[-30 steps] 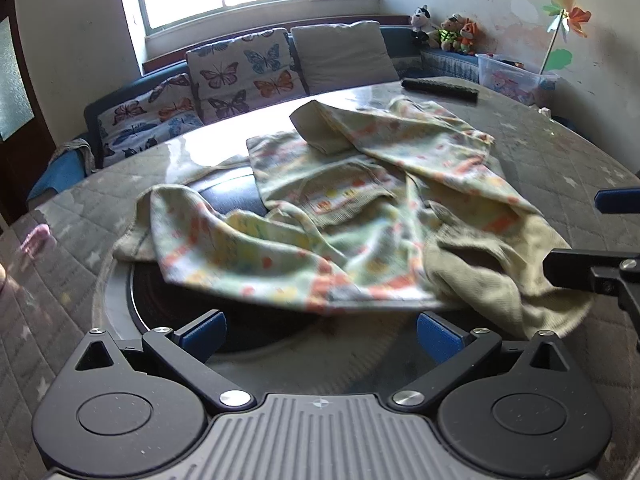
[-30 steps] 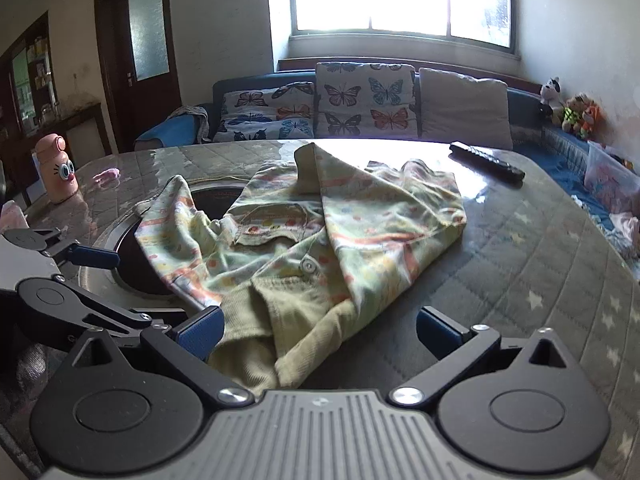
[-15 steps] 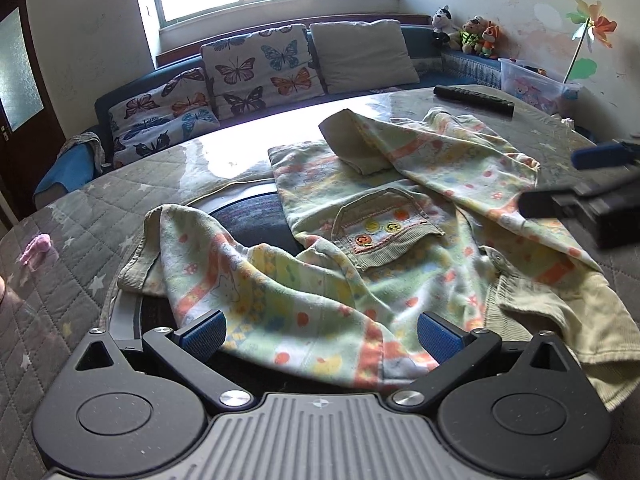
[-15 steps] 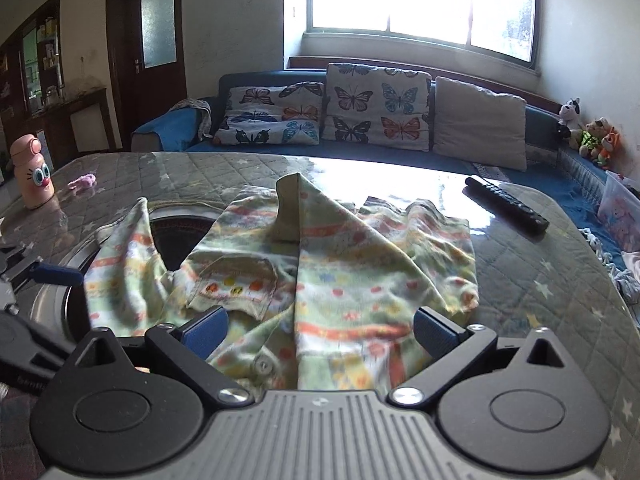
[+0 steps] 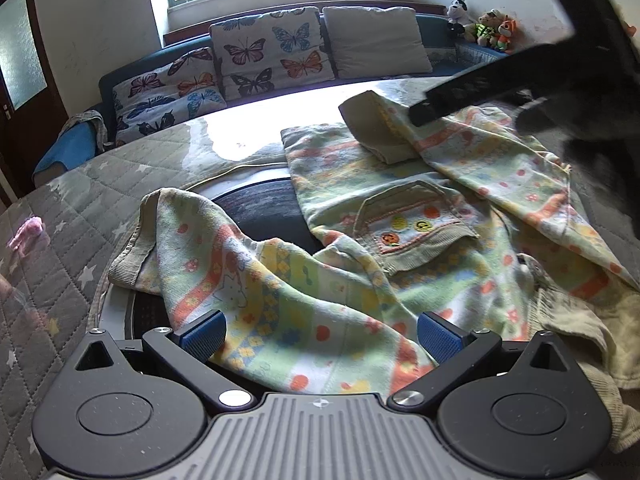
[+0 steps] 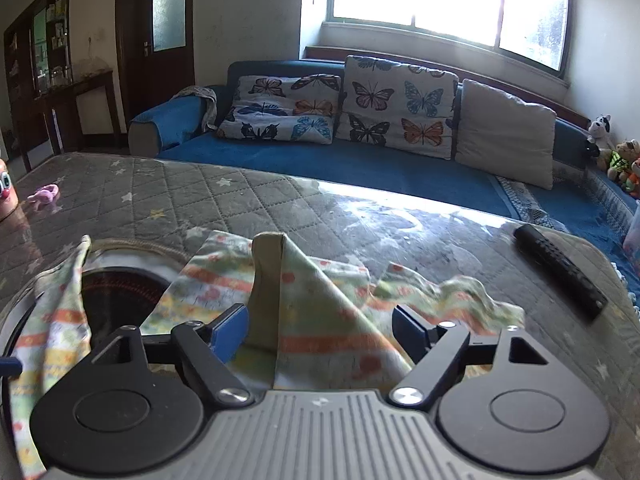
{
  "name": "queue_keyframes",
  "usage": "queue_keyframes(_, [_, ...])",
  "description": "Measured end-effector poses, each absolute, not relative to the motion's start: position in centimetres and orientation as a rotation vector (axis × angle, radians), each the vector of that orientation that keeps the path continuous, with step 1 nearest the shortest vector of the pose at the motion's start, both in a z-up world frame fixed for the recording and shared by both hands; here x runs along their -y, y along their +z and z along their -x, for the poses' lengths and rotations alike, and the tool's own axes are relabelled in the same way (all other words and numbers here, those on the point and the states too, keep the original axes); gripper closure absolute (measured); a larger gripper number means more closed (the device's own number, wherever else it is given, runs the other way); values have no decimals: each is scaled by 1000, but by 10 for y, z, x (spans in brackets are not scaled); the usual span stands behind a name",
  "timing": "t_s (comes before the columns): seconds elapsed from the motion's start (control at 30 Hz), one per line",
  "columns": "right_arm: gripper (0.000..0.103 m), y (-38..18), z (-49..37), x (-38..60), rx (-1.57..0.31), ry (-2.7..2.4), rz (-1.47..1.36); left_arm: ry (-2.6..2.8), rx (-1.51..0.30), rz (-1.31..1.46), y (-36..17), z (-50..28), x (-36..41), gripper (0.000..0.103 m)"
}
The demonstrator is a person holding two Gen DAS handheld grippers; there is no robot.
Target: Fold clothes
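The child's patterned jacket (image 5: 400, 240) lies rumpled on the round quilted table (image 5: 132, 176), partly over the dark inset hotplate (image 5: 260, 208) at the table's middle, with one sleeve (image 5: 208, 248) flung out toward nine o'clock and the other sleeve's ribbed cuff (image 6: 268, 276) standing up in a peak at about twelve o'clock of the heap. The right gripper (image 6: 320, 332) has that upright cuff between its blue pads (image 6: 230, 330), and its jaws are closing, though the pads do not look pressed on the cloth yet. The left gripper (image 5: 320, 336) hovers with its fingers wide over the near hem, nothing pinched. The step in hand looks like taking the far sleeve to fold it inward. To do it well, the right pads should probably bite only the cuff's two layers, low enough that the ribbing cannot slip out, and not the body panel beneath. The left gripper could pin the hem at six o'clock so the whole garment does not drag across the slick tabletop. The remote control (image 6: 560, 272) at two o'clock lies well apart from the cloth and should stay clear of the sweep.
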State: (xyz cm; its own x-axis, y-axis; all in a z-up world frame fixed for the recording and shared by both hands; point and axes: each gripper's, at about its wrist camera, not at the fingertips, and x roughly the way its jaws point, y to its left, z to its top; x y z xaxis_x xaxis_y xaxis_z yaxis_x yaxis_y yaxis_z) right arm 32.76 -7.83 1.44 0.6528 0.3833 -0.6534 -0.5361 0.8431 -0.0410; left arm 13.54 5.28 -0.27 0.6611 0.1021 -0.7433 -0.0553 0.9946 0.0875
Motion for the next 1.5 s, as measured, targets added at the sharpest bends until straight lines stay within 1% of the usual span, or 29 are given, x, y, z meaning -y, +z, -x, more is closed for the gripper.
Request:
queue_keyframes(0.07, [29, 7, -341, 70, -695, 537, 248, 92, -847, -56, -4, -138, -54, 0])
queue_keyframes(0.17, [39, -2, -355, 62, -718, 540, 264, 94, -851, -54, -5, -140, -56, 0])
queue_keyframes(0.23, [50, -9, -363, 60, -738, 544, 256, 93, -849, -55, -5, -140, -56, 0])
queue_keyframes(0.3, [71, -13, -369, 62, -762, 548, 234, 93, -847, -58, -4, -141, -56, 0])
queue_keyframes(0.33, [78, -13, -369, 63, -764, 546, 227, 94, -846, -58, -4, -141, -56, 0])
queue_keyframes(0.37, [87, -12, -367, 67, -761, 540, 218, 96, -845, -58, -4, -141, -56, 0])
queue_keyframes(0.4, [92, -11, -365, 71, -753, 537, 213, 97, -844, -57, -4, -142, -57, 0])
queue_keyframes(0.47, [95, -3, -358, 81, -729, 521, 205, 102, -841, -56, -5, -143, -57, 0])
queue_keyframes(0.7, [96, 26, -331, 132, -670, 418, 190, 115, -815, -57, 1, -143, -57, 0])
queue_keyframes(0.9, [96, 39, -303, 192, -633, 286, 155, 119, -771, -63, 13, -153, -60, 1])
queue_keyframes(0.97, [96, 41, -291, 213, -627, 239, 141, 114, -759, -67, 15, -161, -62, 8])
queue_keyframes(1.07, [96, 40, -269, 250, -624, 146, 123, 107, -754, -78, 15, -174, -64, 15])
queue_keyframes(1.27, [96, 27, -234, 303, -681, 0, 86, 85, -765, -50, 14, -196, -72, 15])
queue_keyframes(1.33, [94, 21, -226, 316, -713, -43, 68, 73, -777, -55, 11, -205, -70, 15])
queue_keyframes(1.4, [88, 16, -216, 327, -731, -76, 51, 54, -793, -74, 7, -209, -64, 17])
queue_keyframes(1.43, [88, 16, -212, 331, -728, -92, 49, 41, -798, -85, 4, -210, -61, 18])
queue_keyframes(1.5, [79, 20, -205, 335, -710, -122, 55, 24, -809, -103, -1, -209, -56, 21])
